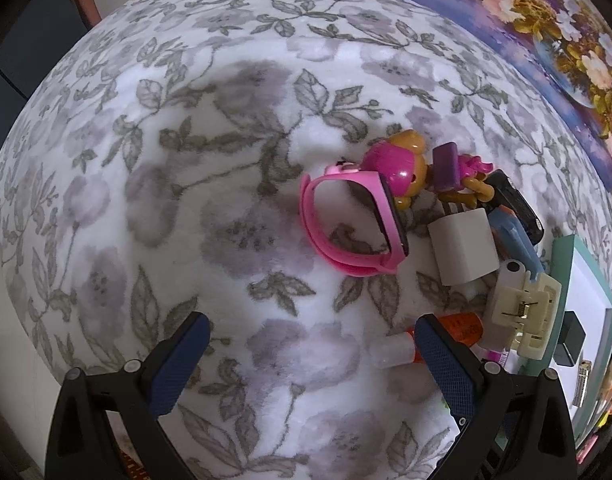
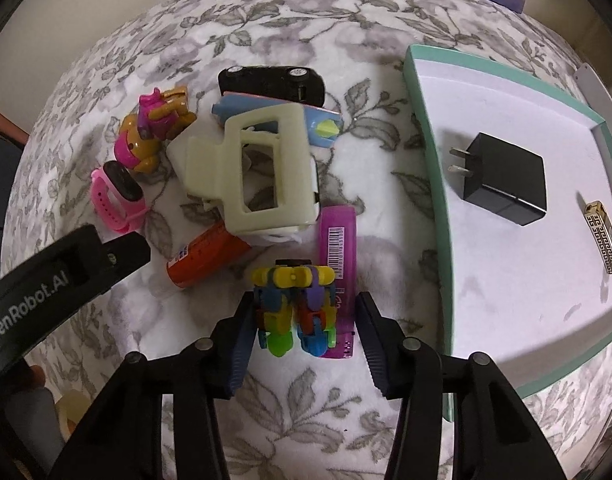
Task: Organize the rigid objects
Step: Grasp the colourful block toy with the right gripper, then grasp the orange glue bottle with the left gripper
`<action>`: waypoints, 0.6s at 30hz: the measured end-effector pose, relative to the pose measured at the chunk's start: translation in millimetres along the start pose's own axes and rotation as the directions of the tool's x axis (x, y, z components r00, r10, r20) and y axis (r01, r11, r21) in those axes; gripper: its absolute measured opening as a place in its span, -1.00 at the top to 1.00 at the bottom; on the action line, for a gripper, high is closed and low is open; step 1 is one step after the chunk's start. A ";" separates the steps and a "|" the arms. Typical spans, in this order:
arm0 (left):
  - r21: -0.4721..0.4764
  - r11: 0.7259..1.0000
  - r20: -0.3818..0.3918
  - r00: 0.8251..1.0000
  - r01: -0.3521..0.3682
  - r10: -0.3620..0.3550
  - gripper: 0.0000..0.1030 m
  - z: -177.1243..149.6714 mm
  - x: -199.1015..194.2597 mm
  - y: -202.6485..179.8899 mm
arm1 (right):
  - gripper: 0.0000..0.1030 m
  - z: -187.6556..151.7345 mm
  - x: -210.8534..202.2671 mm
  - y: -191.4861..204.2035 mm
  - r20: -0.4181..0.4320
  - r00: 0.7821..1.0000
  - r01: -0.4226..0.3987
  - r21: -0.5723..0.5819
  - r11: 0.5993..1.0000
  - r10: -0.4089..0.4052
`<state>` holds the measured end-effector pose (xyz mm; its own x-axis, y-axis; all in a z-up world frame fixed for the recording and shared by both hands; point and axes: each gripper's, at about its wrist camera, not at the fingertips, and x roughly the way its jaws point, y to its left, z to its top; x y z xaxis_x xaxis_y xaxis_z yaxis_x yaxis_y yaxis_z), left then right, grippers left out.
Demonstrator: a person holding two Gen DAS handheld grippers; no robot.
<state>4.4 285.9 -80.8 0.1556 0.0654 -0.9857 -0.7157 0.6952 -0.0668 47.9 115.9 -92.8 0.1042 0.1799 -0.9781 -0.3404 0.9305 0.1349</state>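
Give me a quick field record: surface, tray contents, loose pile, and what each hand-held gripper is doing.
surface: floral blanket
tray: black charger, gold patterned bar
loose pile: cream hair claw, orange tube, pink watch, dog figure, black toy car, purple card
right hand-held gripper: open, fingers either side of multicolour block toy
left hand-held gripper: open, nothing between its fingers

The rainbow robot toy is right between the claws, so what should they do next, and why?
Probably close the right gripper on the rainbow robot toy. Its jaws stand open on either side of the toy, which lies on the flowery cloth outside the teal tray, where a black charger already sits.
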 end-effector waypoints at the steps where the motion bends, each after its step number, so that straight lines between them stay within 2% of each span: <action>1: 0.003 1.000 0.001 1.000 0.000 0.000 -1.00 -0.1 -0.1 -1.0 | 0.04 1.0 -2.4 -2.9 0.000 1.000 -0.010 0.007 1.000 0.010; 6: 0.007 1.000 0.001 1.000 0.001 -0.001 -1.00 -0.2 -1.8 -5.3 | 0.25 6.1 -15.1 -11.6 0.019 0.999 -0.046 0.016 0.999 0.045; 10: 0.015 1.000 -0.001 1.000 -0.001 0.001 -1.00 -0.2 -2.3 -7.6 | 0.25 8.7 -19.9 -15.7 0.024 1.000 -0.019 0.008 1.000 0.019; 13: 0.023 1.000 -0.005 1.000 -0.003 0.003 -1.00 -1.4 -2.0 -9.4 | 0.25 7.2 -13.8 -22.4 -0.006 0.999 -0.038 0.041 0.998 0.039; 18: 0.050 0.999 -0.009 1.000 -0.001 0.002 -1.00 -3.9 -0.3 -15.9 | 0.25 6.8 -26.2 -29.3 0.027 0.998 -0.058 0.068 0.996 0.056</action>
<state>13.1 272.0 -80.0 0.1480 0.0602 -0.9871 -0.6811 0.7299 -0.0576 61.5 86.2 -70.0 0.1106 0.2404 -0.9643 -0.2816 0.9381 0.2016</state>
